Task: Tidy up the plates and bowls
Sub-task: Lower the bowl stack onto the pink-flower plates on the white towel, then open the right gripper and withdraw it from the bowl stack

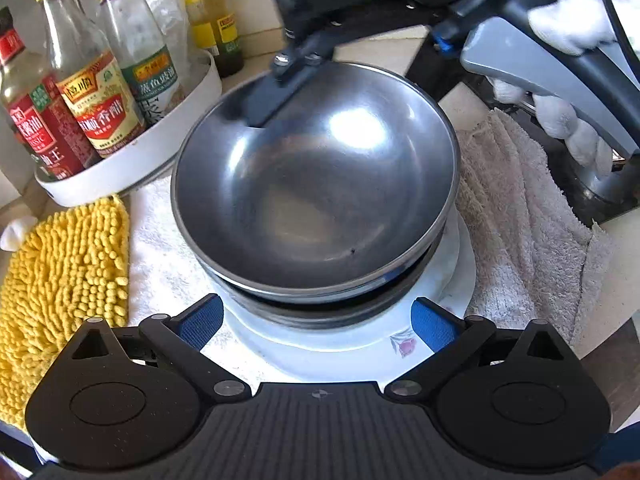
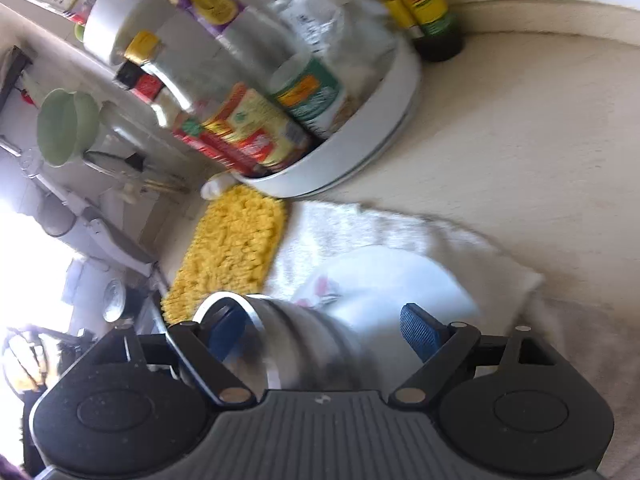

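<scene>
- Just ahead of the left gripper (image 1: 318, 326), a steel bowl (image 1: 316, 184) sits tilted on top of a second steel bowl (image 1: 320, 308), and the pair rests on a white plate (image 1: 360, 348) with a small pink flower printed on its rim.
- The left gripper is spread wide, its blue fingertips (image 1: 202, 320) standing on either side of the plate's near edge, apart from the bowls and grasping nothing.
- At the far rim of the top bowl, the right gripper (image 1: 272, 92) reaches in from above; one dark finger lies inside the bowl against its wall, with the other hidden behind the rim.
- From the right wrist view, the right gripper (image 2: 320, 336) has the bowl's rim (image 2: 256, 344) against its left fingertip, while the right fingertip (image 2: 420, 336) stands well clear of the metal, so the fingers are parted and not clenched on the bowl; the view is blurred.
- A hand in a white glove (image 1: 560, 112) wraps the right gripper's grey handle.
- Under the plate lies a white towel (image 1: 160, 248) on the pale counter (image 2: 520, 140), with a beige towel (image 1: 520, 208) to the right.
- A yellow chenille mitt (image 1: 64, 288) lies to the left of the plate, touching the white towel.
- Beyond it, a round white tray (image 1: 132, 160) holds several sauce bottles (image 1: 96, 96), and another bottle (image 1: 212, 16) stands beside the tray near the wall.
</scene>
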A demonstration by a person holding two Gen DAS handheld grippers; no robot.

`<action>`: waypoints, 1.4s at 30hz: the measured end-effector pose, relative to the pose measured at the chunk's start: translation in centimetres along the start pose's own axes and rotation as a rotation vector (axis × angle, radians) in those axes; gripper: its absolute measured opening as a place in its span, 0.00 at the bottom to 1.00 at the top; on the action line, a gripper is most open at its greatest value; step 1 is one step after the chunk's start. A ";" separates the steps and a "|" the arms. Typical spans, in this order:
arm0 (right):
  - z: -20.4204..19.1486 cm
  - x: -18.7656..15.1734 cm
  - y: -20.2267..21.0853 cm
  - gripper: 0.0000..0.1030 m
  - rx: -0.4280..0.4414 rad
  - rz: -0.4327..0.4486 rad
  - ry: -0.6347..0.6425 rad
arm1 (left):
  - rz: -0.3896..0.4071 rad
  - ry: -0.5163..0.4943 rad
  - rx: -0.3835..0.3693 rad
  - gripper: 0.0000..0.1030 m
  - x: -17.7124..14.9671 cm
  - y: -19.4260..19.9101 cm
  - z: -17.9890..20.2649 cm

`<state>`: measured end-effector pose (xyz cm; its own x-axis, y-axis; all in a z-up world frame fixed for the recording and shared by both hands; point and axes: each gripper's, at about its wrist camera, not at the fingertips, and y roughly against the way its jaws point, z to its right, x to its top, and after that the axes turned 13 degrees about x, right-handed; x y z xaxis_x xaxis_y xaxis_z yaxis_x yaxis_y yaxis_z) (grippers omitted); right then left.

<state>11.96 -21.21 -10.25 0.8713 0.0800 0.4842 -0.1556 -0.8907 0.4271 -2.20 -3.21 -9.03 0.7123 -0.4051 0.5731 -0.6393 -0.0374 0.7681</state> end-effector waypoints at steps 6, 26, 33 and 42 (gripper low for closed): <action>-2.4 2.1 2.8 1.00 0.093 -0.012 0.060 | 0.032 0.019 -0.050 0.99 0.1 0.6 -0.8; 2.7 2.9 -1.4 1.00 0.009 0.045 -0.114 | -0.001 0.002 -0.101 0.99 0.2 -0.5 -1.1; -0.4 1.2 2.9 1.00 -0.070 0.115 -0.008 | 0.023 0.005 -0.064 0.99 -0.2 1.6 -0.9; -6.2 -6.1 7.9 1.00 -0.191 0.174 0.153 | -0.007 0.160 0.014 1.00 -1.3 3.8 -1.1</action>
<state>2.48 -26.01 -5.10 0.7460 0.0133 0.6659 -0.3935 -0.7978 0.4568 -5.27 -1.77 -6.53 0.7533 -0.2544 0.6065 -0.6370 -0.0526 0.7691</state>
